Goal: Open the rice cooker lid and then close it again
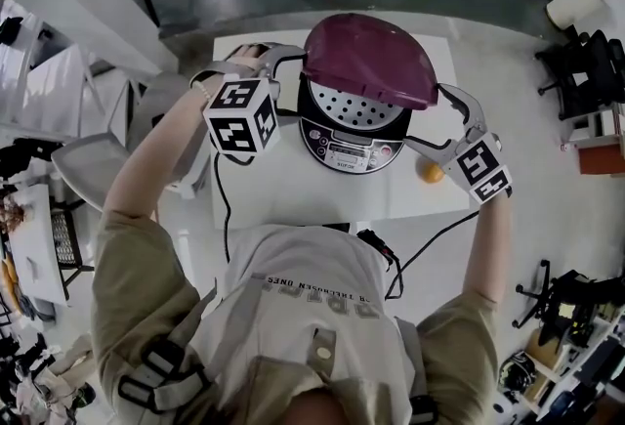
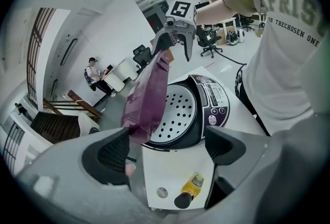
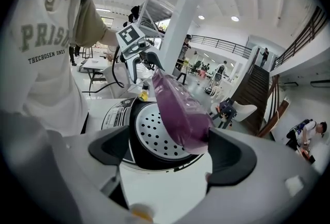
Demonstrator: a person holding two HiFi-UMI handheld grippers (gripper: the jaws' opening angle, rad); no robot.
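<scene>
Centre frame in the head view, rice cooker sits on white table, purple lid tilted up, perforated inner plate exposed. Left gripper and right gripper flank it, jaws spread, pinching nothing. Lid edge sits beside one jaw of each; contact unclear.

Tilted lid is blocking upper centre above the cooker. Table strip at lower centre is offering free passage; small orange bottle is crowding centre-right; cable is hanging centre-left.
</scene>
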